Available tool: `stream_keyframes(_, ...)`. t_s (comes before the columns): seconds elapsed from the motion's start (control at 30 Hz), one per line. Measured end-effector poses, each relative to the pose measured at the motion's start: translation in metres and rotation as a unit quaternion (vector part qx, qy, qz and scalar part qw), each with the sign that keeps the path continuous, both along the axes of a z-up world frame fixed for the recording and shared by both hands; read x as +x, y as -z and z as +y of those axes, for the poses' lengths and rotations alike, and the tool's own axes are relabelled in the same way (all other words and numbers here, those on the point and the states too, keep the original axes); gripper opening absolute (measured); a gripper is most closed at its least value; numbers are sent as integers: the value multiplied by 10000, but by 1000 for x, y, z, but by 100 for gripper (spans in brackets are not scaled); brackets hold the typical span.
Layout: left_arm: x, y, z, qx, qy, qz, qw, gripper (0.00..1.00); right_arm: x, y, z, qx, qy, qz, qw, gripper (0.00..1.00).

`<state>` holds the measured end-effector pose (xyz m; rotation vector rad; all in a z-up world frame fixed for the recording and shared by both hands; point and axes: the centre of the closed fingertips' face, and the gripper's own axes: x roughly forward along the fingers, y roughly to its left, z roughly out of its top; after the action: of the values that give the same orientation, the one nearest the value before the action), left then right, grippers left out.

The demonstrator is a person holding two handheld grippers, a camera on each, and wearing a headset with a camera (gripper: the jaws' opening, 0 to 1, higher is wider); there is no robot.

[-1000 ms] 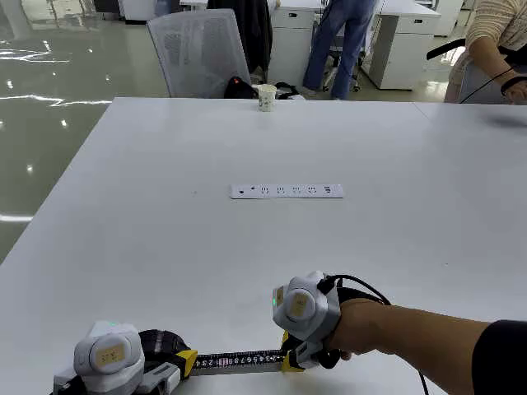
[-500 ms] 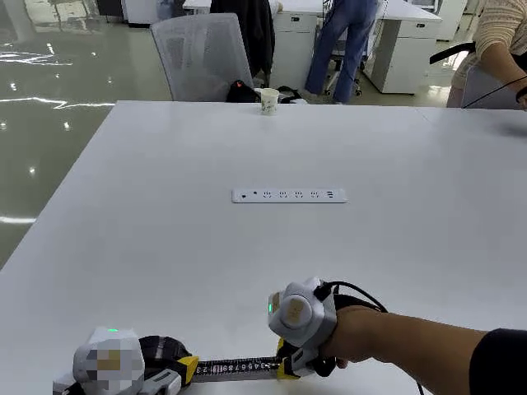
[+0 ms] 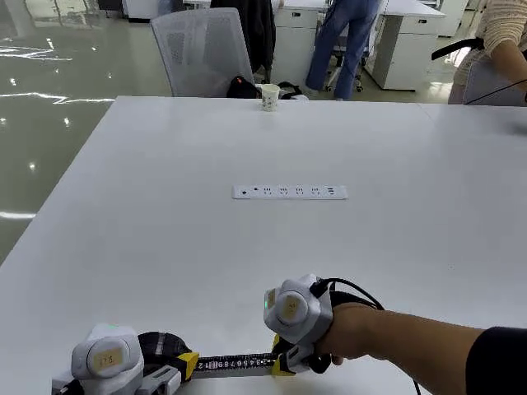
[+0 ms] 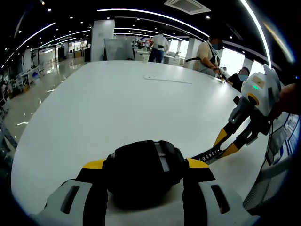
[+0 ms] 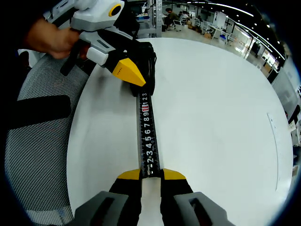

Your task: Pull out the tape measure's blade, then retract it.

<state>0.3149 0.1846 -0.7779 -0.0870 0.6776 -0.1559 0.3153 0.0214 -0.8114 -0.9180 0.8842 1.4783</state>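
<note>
Head view, lower edge: tape measure case (image 3: 160, 346) is being clamped by left gripper (image 4: 146, 165), partly drawn blade (image 3: 235, 362) is being pinched by right gripper (image 5: 151, 175), retraction seemingly outstanding.

White table (image 3: 165, 206) bears power strip (image 3: 288, 192); paper cup (image 3: 268, 96) near far edge.

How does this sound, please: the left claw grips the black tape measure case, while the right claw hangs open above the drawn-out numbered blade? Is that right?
Not quite: the right claw is shut on the tip of the numbered blade, as the right gripper view shows. The left claw does grip the black tape measure case.
</note>
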Motion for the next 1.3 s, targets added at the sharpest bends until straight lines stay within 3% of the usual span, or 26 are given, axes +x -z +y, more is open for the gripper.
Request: stream_keyframes(1.3, -1, 0, 0, -116, -19, 42, 9999, 59, -4, -1, 24, 217, -52, 8, 9998, 11)
